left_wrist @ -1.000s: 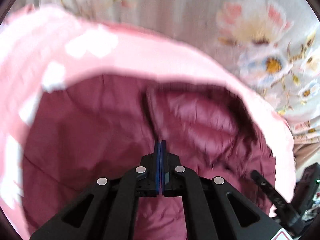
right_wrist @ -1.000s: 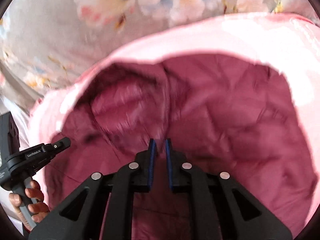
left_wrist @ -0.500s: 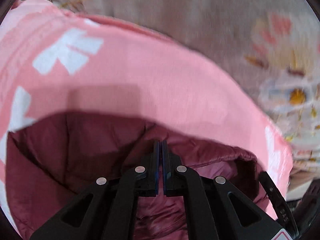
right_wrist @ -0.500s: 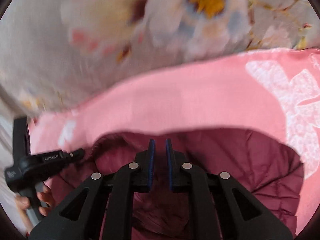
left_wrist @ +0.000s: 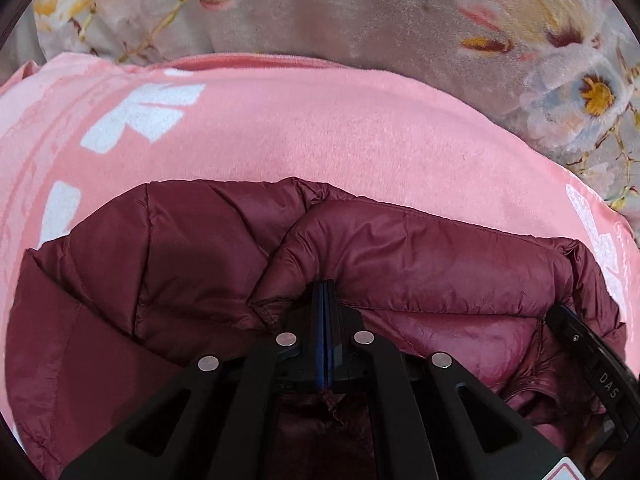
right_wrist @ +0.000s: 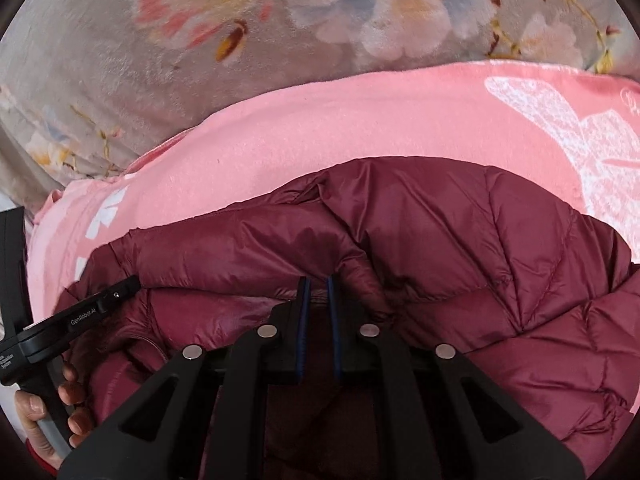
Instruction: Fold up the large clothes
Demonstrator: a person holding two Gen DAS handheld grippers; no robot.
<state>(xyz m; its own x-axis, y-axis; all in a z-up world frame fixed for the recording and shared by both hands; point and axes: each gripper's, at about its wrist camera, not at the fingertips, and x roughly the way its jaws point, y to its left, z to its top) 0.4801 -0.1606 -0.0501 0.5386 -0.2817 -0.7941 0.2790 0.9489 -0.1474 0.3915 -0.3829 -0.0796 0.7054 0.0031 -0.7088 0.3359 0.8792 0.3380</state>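
While both of my tools pinched the near edge of the maroon puffer jacket [left_wrist: 420, 264], the garment lay on the pink blanket [left_wrist: 320, 128], which I take as my landmark. My left gripper [left_wrist: 325, 286] had its blue pads pressed together on a fold of the quilted fabric, with no gap showing between them. My right gripper [right_wrist: 317, 284] was closing, its jaws standing a little apart with jacket fabric bunched between them; the cloth looked pinched there, so I judged it held. In the right wrist view I could also see my left hand [right_wrist: 52, 412] wrapped round the handle of its tool, low at the blanket's left side.

The jacket sat on the near half of the blanket, with bare pink beyond it and the floral bedspread [right_wrist: 240, 20] past the blanket's far edge. One layer appeared doubled over another, so I judged a first fold was being laid down or nearly laid. What seemed left was releasing the edge, smoothing the bulk, tucking any sleeves I could not see, and folding again into a compact bundle.
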